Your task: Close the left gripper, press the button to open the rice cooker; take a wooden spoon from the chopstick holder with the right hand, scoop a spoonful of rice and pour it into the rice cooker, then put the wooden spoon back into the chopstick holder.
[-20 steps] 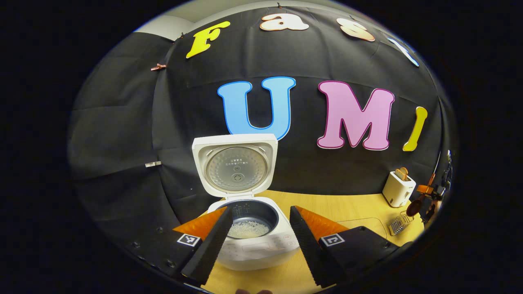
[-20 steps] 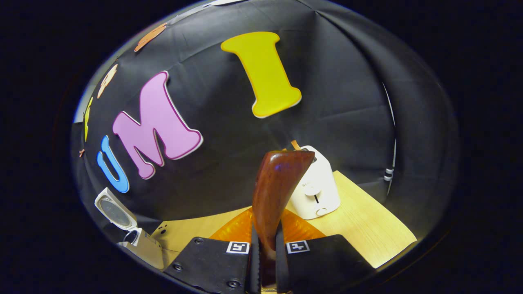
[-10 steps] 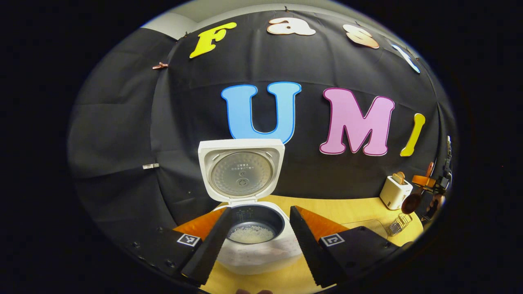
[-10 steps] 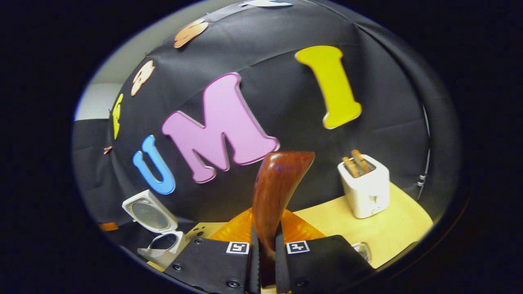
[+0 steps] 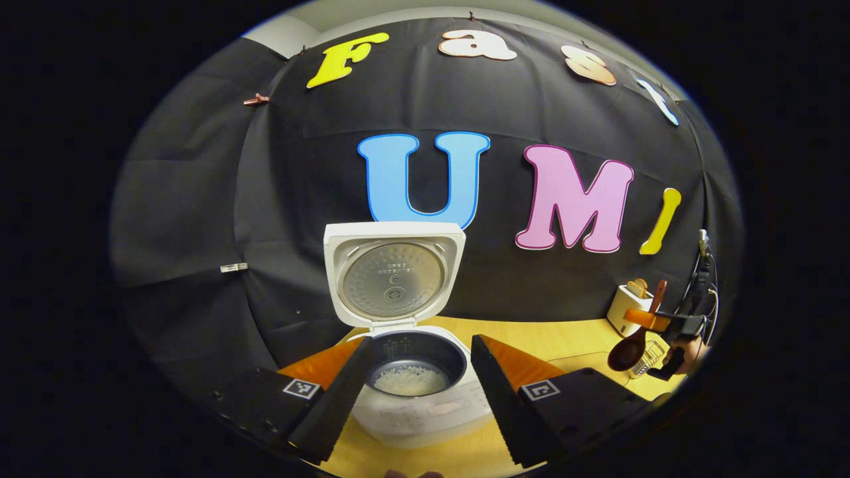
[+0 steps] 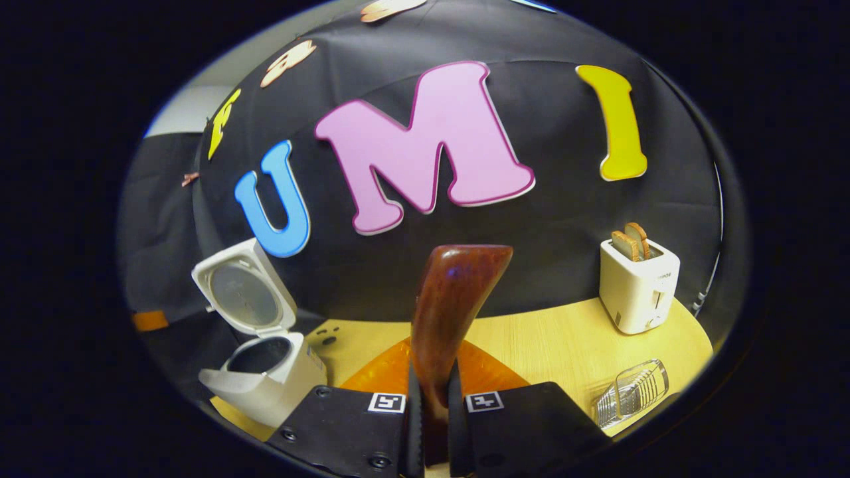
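Wooden, dark reddish spoon (image 6: 451, 312), pinched at centre frame between the right gripper's (image 6: 431, 425) pressed-together fingers, could clip the clear ribbed holder (image 6: 631, 392) at lower right if lowered askew.

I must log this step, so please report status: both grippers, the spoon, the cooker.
Left gripper open, facing rice cooker. Right gripper shut on wooden spoon. Cooker lid up, rice inside. Holder lying tipped.
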The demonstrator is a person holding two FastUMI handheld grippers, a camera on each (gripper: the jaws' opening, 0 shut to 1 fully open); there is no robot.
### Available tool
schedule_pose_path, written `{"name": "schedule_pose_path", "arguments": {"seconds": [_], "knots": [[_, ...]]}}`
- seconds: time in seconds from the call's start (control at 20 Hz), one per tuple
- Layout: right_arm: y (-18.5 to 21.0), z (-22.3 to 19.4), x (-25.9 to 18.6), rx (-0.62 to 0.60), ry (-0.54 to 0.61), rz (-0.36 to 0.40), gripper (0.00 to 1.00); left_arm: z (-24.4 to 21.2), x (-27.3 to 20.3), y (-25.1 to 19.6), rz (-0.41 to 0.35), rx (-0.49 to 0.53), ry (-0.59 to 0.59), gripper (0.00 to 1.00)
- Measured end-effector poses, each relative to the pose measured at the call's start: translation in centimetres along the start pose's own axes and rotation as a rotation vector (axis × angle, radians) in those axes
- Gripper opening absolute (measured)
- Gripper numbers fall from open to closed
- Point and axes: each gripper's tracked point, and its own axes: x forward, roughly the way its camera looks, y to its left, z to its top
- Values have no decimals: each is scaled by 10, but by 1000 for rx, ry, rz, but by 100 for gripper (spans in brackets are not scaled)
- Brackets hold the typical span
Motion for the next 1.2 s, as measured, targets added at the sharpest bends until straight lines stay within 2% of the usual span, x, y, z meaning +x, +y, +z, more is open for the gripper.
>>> {"name": "schedule_pose_path", "arguments": {"seconds": [0.2, 0.6, 0.7, 0.75, 0.8, 1.2], "knots": [[-3, -45, 6, -155, 88, -52, 18, -3, 7, 8, -38, -8, 5, 94], [11, -91, 13, -505, 148, -128, 18, -9, 29, 26, -84, 12, 9, 94], [13, -111, 14, -556, 194, -141, 18, -11, 35, 29, -92, 4, 13, 94], [14, -121, 11, -550, 225, -149, 18, -12, 38, 30, -96, 2, 13, 94], [19, -121, 13, -537, 207, -156, 19, -13, 40, 31, -99, 3, 14, 94], [42, -129, 24, -183, 218, -215, 18, -19, 49, 36, -124, -7, 19, 94]]}}
